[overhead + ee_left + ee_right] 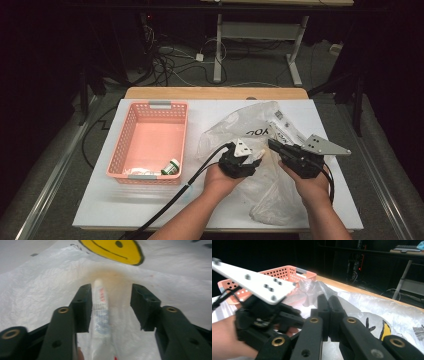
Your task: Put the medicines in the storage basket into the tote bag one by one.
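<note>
A clear white plastic bag (235,125) with a yellow smiley print (117,250) lies crumpled on the white table. My left gripper (257,154) reaches into the bag from the left. In the left gripper view it (111,290) is open, and a white tube (100,310) with red and blue print lies between the jaws. The tube rests against the left jaw, and the right jaw stands clear of it. My right gripper (271,144) sits just right of it with its jaws pressed together (328,298), and a fold of the bag (374,305) seems pinched there.
A pink perforated basket (125,130) stands on the left of the table, with a small white bottle with a green cap (171,167) and a flat packet at its near end. Cables trail off the front edge. Desk legs and floor cables lie beyond the table.
</note>
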### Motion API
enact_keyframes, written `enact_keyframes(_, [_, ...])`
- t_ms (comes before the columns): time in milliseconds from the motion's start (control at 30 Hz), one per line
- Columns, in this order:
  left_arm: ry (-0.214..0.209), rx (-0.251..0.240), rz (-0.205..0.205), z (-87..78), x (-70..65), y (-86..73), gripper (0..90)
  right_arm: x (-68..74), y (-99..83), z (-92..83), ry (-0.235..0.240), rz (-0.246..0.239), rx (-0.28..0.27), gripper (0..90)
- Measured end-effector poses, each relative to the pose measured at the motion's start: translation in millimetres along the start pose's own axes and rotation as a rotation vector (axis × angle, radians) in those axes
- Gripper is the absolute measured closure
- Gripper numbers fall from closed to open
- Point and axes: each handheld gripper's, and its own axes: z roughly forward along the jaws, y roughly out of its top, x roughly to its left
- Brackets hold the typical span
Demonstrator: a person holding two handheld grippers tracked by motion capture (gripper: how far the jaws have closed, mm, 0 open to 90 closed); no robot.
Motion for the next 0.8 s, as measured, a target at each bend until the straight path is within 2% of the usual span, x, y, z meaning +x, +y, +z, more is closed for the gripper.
enact_keyframes(100, [-0.040,0.010,0.003,-9.0,-4.9,-4.8,44.7,-0.8,-0.9,-0.3,-0.002,-0.002,0.004,90.0])
enact_keyframes(133, [-0.040,0.004,0.001,-12.6,-6.0,-6.9,42.1,-1.0,-0.9,-0.6,-0.003,-0.006,0.005,90.0])
enact_keyframes(300, [-0.111,-0.005,-0.050,-31.0,-5.9,-15.3,29.4,-0.8,-1.0,-0.5,-0.005,-0.011,0.008,90.0])
enact_keyframes(400, [-0.138,0.000,-0.058,-41.4,-7.1,-19.1,19.6,-0.4,-1.0,-0.6,-0.007,-0.007,0.008,90.0])
enact_keyframes(500, [-0.135,-0.010,-0.044,-52.8,-9.3,-21.8,13.4,0.3,-0.7,-1.1,-0.004,-0.009,0.010,90.0])
enact_keyframes(600, [-0.128,-0.002,-0.042,-62.6,-10.4,-22.5,0.9,1.2,-0.1,-1.3,-0.008,-0.011,0.010,90.0])
enact_keyframes(800, [-0.086,-0.026,-0.037,-88.6,-7.4,-27.5,0.0,1.3,0.3,-2.4,-0.010,-0.012,0.010,90.0])
